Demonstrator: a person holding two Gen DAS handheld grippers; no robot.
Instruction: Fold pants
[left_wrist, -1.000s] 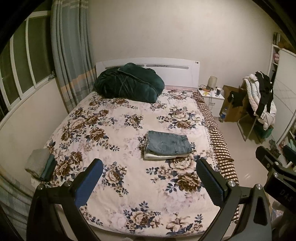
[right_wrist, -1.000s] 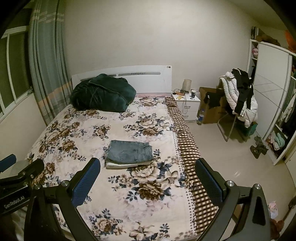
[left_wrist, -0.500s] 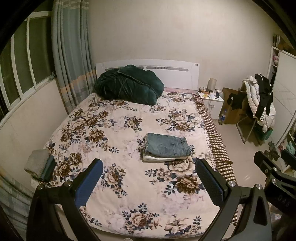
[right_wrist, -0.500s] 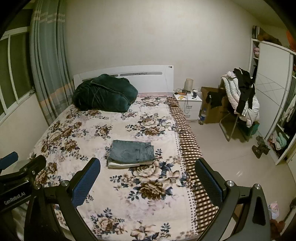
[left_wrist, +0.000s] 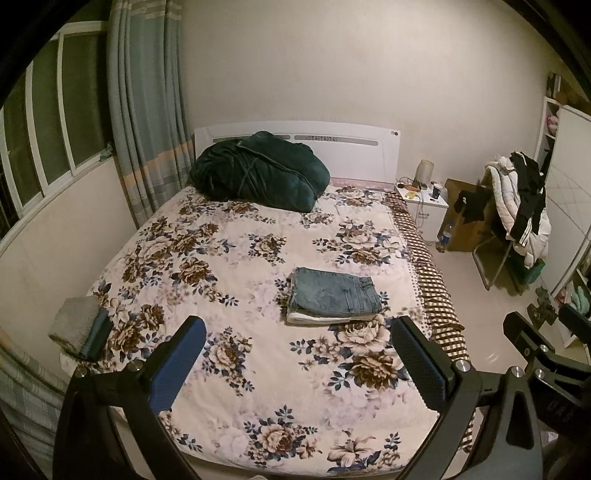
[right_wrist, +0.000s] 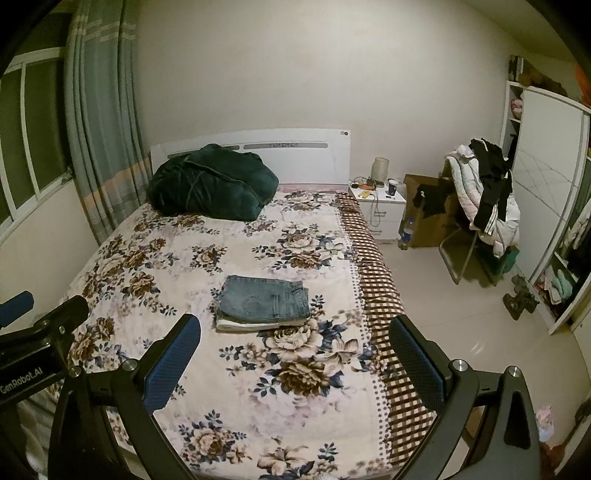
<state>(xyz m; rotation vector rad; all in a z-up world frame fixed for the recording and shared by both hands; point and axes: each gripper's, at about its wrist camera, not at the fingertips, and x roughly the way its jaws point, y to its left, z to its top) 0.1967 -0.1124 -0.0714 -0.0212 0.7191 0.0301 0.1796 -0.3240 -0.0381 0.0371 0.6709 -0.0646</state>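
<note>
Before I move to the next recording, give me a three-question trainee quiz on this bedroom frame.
1. True or false: the folded jeans lie on the floral bedspread, gripped by neither tool.
2. Multiple choice: what sits at the head of the bed by the headboard? A) a dark green bundled blanket B) a suitcase C) a laptop
3. Fill in: the left gripper and right gripper both have jaws that are ____.

Key: 1 true; 2 A, the dark green blanket; 3 open, held back from the jeans with nothing between the fingers.
</note>
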